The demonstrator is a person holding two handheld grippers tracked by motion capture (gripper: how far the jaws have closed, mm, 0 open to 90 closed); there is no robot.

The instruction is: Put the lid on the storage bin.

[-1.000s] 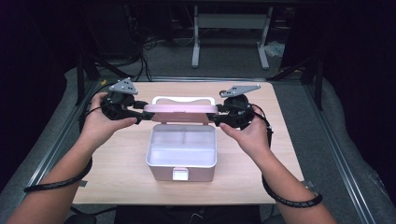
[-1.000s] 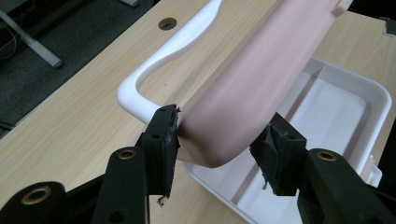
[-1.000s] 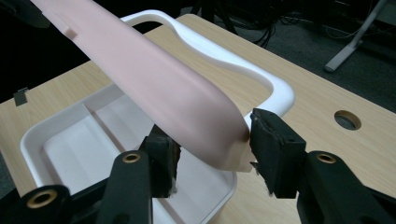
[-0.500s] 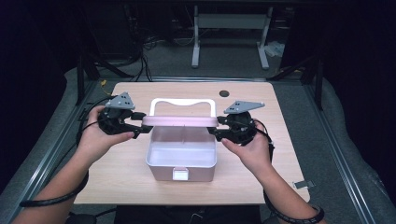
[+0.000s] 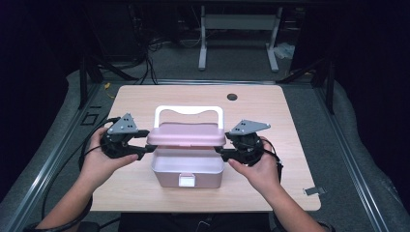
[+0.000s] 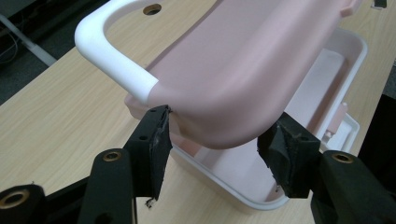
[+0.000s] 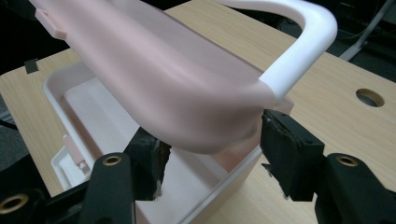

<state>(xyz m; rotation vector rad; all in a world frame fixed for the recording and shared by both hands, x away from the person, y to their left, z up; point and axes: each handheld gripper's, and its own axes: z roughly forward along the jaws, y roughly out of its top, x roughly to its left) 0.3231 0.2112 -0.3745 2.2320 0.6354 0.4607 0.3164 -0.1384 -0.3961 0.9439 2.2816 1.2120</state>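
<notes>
A pink box [image 5: 170, 170] with a white front latch [image 5: 186, 181] stands in the middle of the wooden table [image 5: 270, 111]. Its pink lid [image 5: 186, 135], with a white handle [image 5: 188, 110], hangs partly raised over the rear of the box. My left gripper [image 5: 145, 141] straddles the lid's left end and my right gripper [image 5: 223, 147] its right end. Both sets of jaws have just been opening. In the left gripper view the lid's end [image 6: 243, 93] lies between the jaws of the left gripper [image 6: 217, 140] with a gap at one pad. The right gripper [image 7: 215, 140] likewise frames the lid [image 7: 177, 93] loosely.
A round cable hole [image 5: 232, 96] sits near the table's far edge. A small grey clip [image 5: 313, 191] lies at the near right corner. Cables trail off the table's left side, and a metal stand [image 5: 237, 29] is on the floor beyond.
Both hands have come down and toward the near side with the lid, which now hangs lower over the box. Both pairs of jaws stand wider apart than before.
</notes>
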